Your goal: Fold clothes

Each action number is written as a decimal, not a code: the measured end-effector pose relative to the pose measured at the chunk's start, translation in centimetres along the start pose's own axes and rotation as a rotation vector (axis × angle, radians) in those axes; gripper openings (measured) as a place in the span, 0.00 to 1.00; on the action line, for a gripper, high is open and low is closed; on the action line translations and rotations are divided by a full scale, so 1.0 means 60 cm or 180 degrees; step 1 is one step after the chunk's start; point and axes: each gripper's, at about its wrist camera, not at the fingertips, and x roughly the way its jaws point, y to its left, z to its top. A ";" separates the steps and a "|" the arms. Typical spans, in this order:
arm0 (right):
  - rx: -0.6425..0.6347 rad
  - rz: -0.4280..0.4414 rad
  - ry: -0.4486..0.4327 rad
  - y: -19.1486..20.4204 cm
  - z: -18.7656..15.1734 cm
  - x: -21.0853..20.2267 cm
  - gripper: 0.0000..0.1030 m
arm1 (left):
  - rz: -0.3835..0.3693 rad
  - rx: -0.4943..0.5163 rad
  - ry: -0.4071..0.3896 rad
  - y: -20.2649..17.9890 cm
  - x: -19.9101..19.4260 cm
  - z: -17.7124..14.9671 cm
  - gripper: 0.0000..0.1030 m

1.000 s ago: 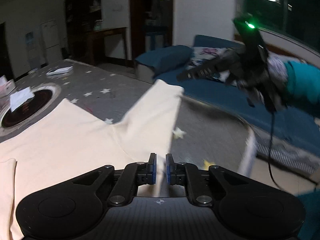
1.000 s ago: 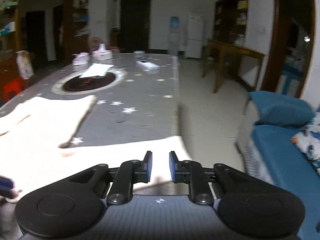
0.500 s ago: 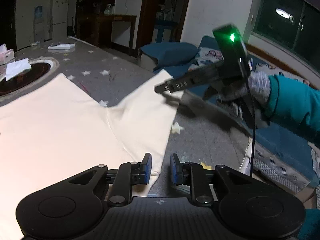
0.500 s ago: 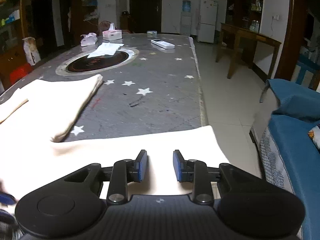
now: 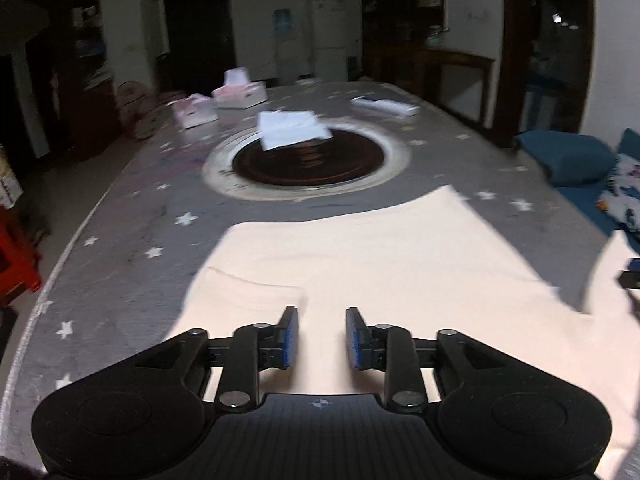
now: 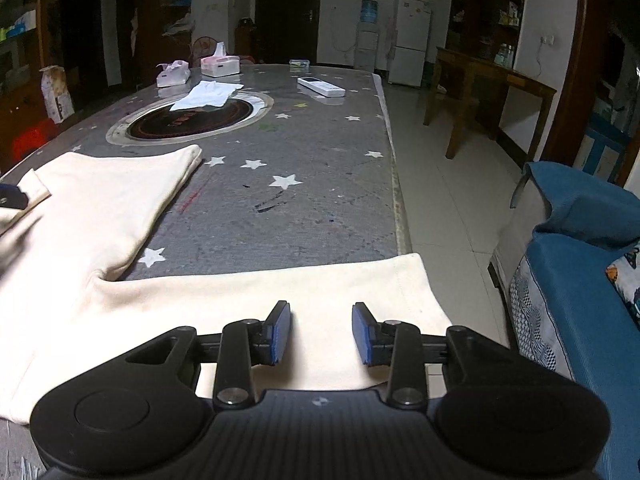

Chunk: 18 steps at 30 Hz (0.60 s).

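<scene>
In the lower middle of the left wrist view, your left gripper [image 5: 322, 336] has its blue pads spread wide with nothing between them; only cream cloth shows through the gap. That cloth is the cream garment [image 5: 360, 256], which lies flat on the table and fills the lower and middle part of the frame, with a folded edge just above the left pad. This view is blurred, so finer detail of the fabric cannot be made out.

In the lower middle of the right wrist view, your right gripper [image 6: 322, 332] is likewise spread wide and holds nothing. Under it runs one pant leg of the garment toward the right, its hem near the table's right edge. A second leg reaches up the left side of the frame, and its end lies just below the dark round inset [image 6: 192, 120].

The grey star-patterned tablecloth [image 6: 304, 200] covers the table between and beyond the legs. On the inset rests a white paper [image 6: 208, 94]. Farther up, toward the upper middle, lie a white remote [image 6: 320, 86] and two pink tissue boxes [image 6: 220, 65]. At the right edge of the frame is a blue sofa [image 6: 580, 240].
</scene>
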 end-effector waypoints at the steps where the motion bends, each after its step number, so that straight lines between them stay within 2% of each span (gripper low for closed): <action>1: -0.0015 0.0007 0.0000 0.003 0.001 -0.001 0.33 | 0.0127 -0.0053 0.0003 0.013 0.008 0.006 0.32; 3: -0.0050 0.0050 -0.0022 0.013 0.004 -0.005 0.33 | 0.0228 -0.0100 0.0053 0.027 0.024 0.011 0.33; 8: -0.0209 0.0196 -0.0150 0.049 0.014 -0.025 0.34 | 0.0258 -0.0001 0.0048 0.028 0.041 0.009 0.31; 9: -0.0253 0.0236 -0.0187 0.058 0.018 -0.031 0.34 | 0.0261 0.0004 0.0042 0.029 0.038 0.006 0.17; 11: -0.0316 0.0334 -0.0251 0.076 0.023 -0.042 0.34 | 0.0274 -0.0019 0.0017 0.039 0.035 0.006 0.07; 12: -0.0354 0.0386 -0.0280 0.086 0.025 -0.048 0.34 | 0.0257 -0.0078 -0.0023 0.050 0.025 0.004 0.04; 18: -0.0645 0.0752 -0.0394 0.153 0.036 -0.079 0.34 | 0.0289 -0.0533 -0.0412 0.137 -0.076 -0.005 0.03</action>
